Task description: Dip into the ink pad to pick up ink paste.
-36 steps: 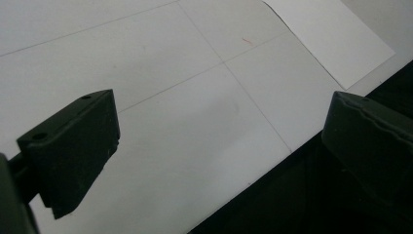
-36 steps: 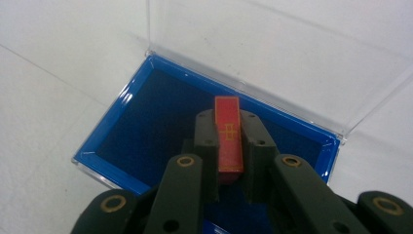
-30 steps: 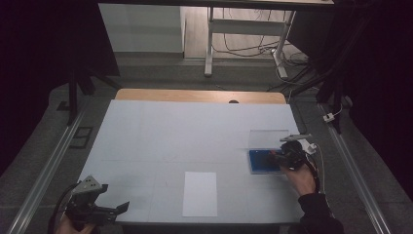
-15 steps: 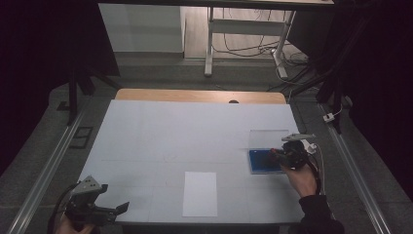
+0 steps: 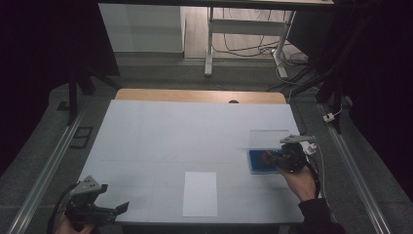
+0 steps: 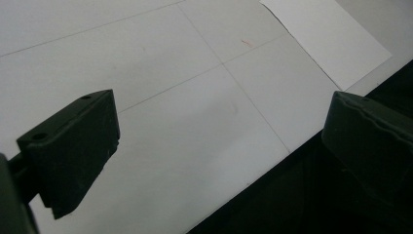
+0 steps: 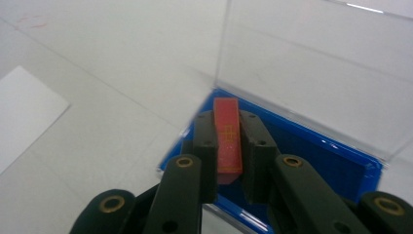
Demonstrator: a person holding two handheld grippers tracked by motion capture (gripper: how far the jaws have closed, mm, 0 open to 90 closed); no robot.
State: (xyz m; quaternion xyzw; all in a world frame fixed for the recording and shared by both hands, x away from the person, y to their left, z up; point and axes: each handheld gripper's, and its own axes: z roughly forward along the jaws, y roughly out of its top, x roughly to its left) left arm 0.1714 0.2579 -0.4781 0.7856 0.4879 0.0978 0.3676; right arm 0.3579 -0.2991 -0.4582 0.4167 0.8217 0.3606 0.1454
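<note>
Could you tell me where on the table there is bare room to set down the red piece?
Most of the table is bare: the whole stretch between the white sheet and the wooden far edge. It is crowded only at the blue case, where the right gripper holds the red piece.

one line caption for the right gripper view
Right gripper clamps a thin red block over an open blue case.
</note>
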